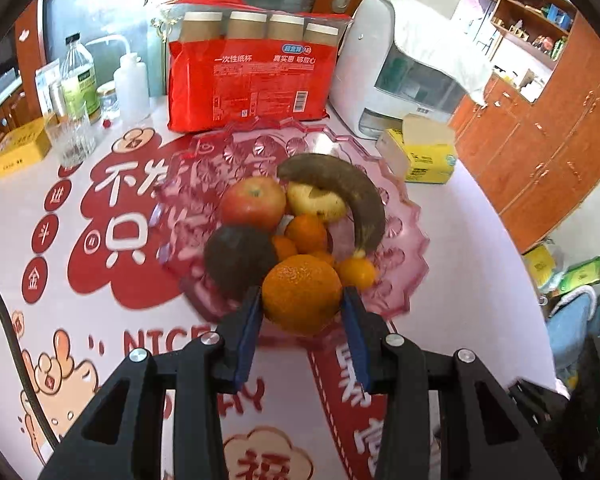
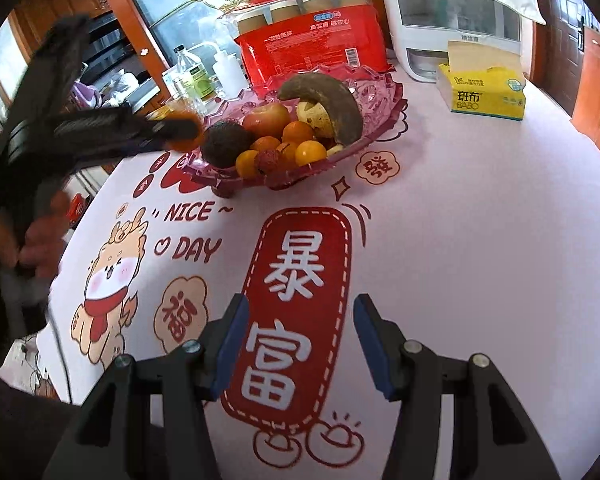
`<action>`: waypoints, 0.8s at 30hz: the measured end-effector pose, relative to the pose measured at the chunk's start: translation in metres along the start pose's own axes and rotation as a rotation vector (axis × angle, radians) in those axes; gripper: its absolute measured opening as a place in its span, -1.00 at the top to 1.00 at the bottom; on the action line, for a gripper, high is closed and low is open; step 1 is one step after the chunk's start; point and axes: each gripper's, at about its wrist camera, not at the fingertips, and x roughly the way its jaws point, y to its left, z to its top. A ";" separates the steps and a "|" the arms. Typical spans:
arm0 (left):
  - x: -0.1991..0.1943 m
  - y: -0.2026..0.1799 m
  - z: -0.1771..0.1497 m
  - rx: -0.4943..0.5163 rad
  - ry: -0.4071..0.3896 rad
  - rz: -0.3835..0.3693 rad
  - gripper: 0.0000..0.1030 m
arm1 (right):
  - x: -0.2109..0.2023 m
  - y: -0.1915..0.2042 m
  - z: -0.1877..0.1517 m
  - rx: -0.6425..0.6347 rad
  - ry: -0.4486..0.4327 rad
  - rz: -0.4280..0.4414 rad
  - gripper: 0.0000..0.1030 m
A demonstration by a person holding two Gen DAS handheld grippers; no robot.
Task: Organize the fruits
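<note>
My left gripper (image 1: 302, 308) is shut on a large orange (image 1: 302, 294) and holds it just above the near rim of a pink glass fruit plate (image 1: 404, 236). The plate holds a brown banana (image 1: 352, 196), a red apple (image 1: 254, 202), a dark avocado (image 1: 238, 258), a yellow spotted fruit (image 1: 316, 202) and several small oranges (image 1: 306, 234). In the right wrist view the plate (image 2: 380, 92) sits at the back of the table, with the left gripper (image 2: 180, 130) at its left edge. My right gripper (image 2: 298, 336) is open and empty, low over the tablecloth.
Behind the plate stand a red pack of paper cups (image 1: 252, 72), a white appliance (image 1: 400, 72) and a yellow tissue box (image 1: 424, 156). At the left are bottles (image 1: 78, 76), a glass (image 1: 72, 136) and a yellow box (image 1: 20, 148). The table edge curves round at the right.
</note>
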 end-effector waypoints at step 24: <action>-0.058 0.002 -0.113 -0.273 0.202 0.207 -0.64 | -0.027 0.010 -0.022 -0.087 0.117 0.059 -0.30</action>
